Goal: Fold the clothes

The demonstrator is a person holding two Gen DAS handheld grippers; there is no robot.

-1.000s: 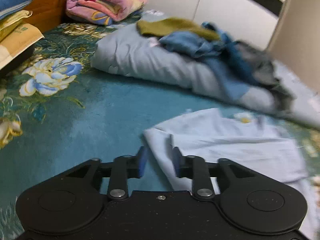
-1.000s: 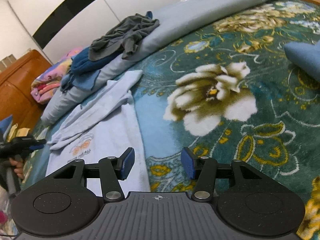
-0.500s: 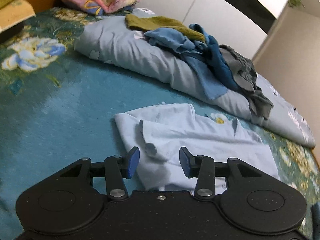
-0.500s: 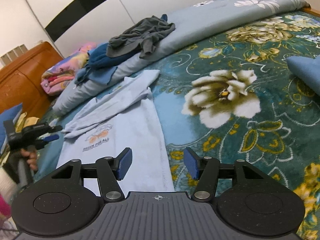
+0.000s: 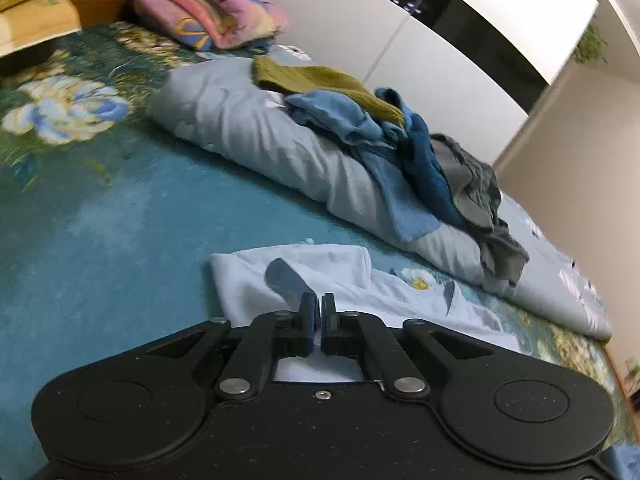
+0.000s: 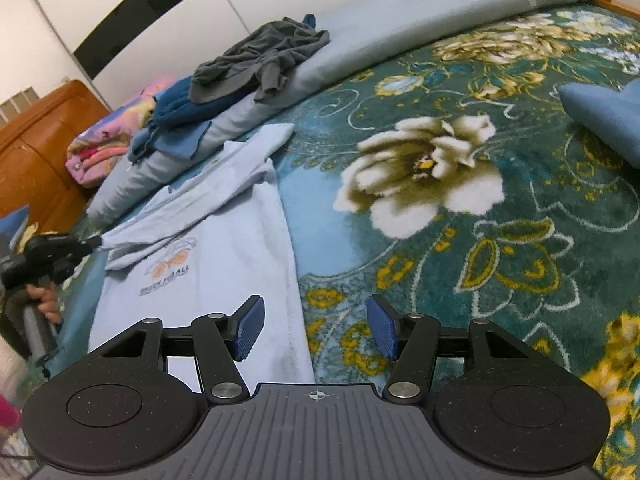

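A pale blue T-shirt (image 6: 224,240) with an orange butterfly print lies flat on the teal floral bedspread; it also shows in the left wrist view (image 5: 344,276). My left gripper (image 5: 318,320) is shut on the shirt's edge near the sleeve, and it shows at the far left of the right wrist view (image 6: 60,256), pulling the cloth taut. My right gripper (image 6: 314,326) is open and empty, low over the shirt's right hem edge.
A rolled grey-blue quilt (image 5: 256,140) lies behind the shirt with a pile of olive, blue and grey clothes (image 5: 420,148) on it. A folded pink blanket (image 5: 208,8) sits by the wooden headboard. A folded blue garment (image 6: 604,116) lies at right.
My left gripper moved onto the shirt's edge and shut on it. My right gripper came lower and closer to the shirt's hem, still open.
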